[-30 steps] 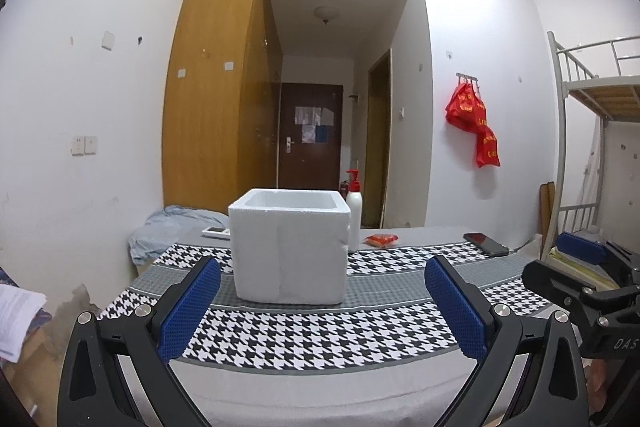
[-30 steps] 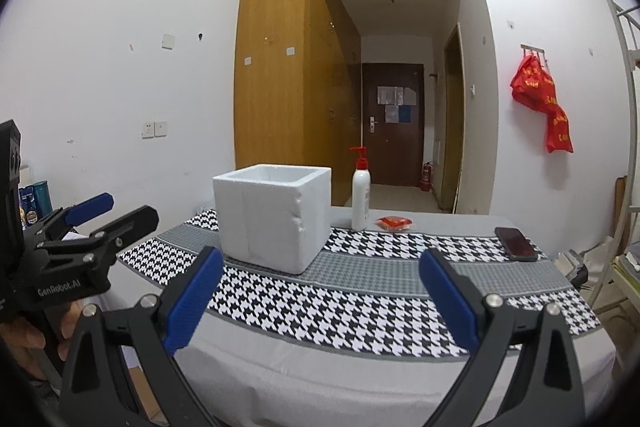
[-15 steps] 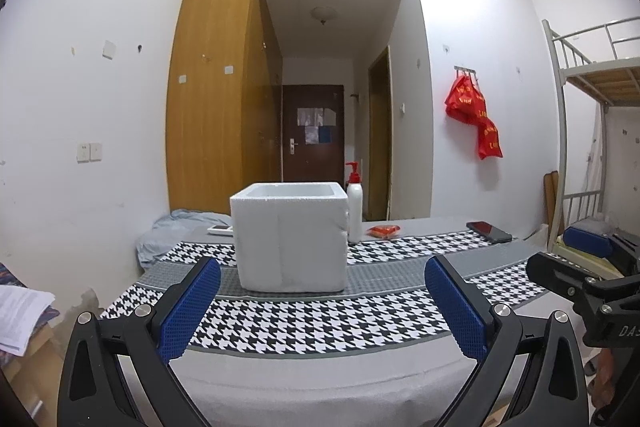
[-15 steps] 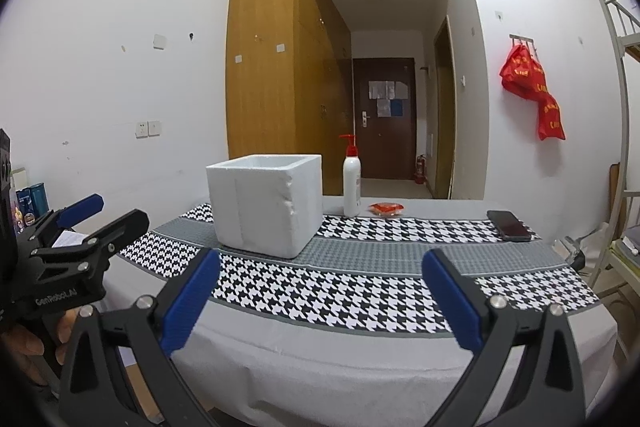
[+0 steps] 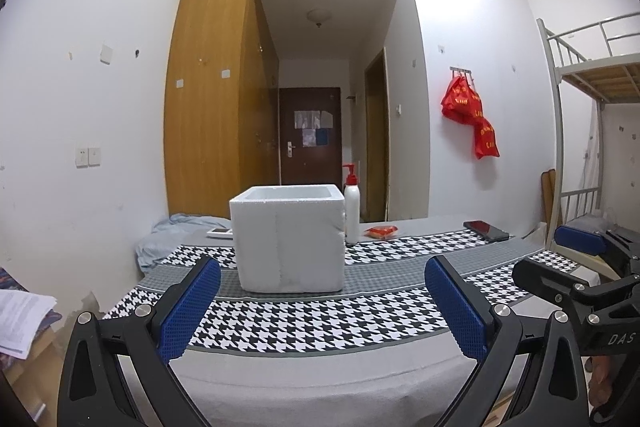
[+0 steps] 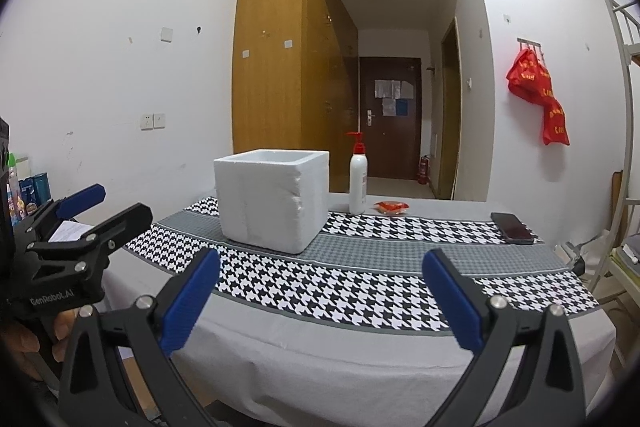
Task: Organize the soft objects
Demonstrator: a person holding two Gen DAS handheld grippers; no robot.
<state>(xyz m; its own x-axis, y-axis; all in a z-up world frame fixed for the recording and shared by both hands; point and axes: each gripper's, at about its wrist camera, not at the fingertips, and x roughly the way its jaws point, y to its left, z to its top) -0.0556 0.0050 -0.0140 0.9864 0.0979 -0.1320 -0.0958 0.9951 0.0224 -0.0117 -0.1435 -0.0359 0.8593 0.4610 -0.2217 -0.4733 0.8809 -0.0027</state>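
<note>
We face a long table (image 5: 320, 383) covered with a grey sheet and a black-and-white houndstooth cloth (image 5: 320, 321). Behind it stand a tall wooden wardrobe (image 5: 216, 87) and a dark door (image 5: 310, 135) at the end of a corridor, and a metal bunk bed (image 5: 580, 75) rises at the right. On the cloth sits a white foam box (image 5: 290, 239), open at the top; we cannot see inside it. At the far left end of the table lies a crumpled pale blue cloth (image 5: 172, 233), the only clearly soft thing we can make out, well apart from both tools. Red bags (image 5: 472, 119) hang on the wall. Our left hand-held gripper (image 5: 322, 307) hovers near the front edge of the table, its blue pads (image 5: 192, 307) spread wide and holding nothing. Our right hand-held gripper (image 6: 320, 303) is likewise spread wide and bare. Just to the right of the box stands a white pump bottle (image 5: 352, 205) with a red top, then a small red packet (image 5: 382, 231), then a dark phone (image 5: 486, 231) lying flat.
</note>
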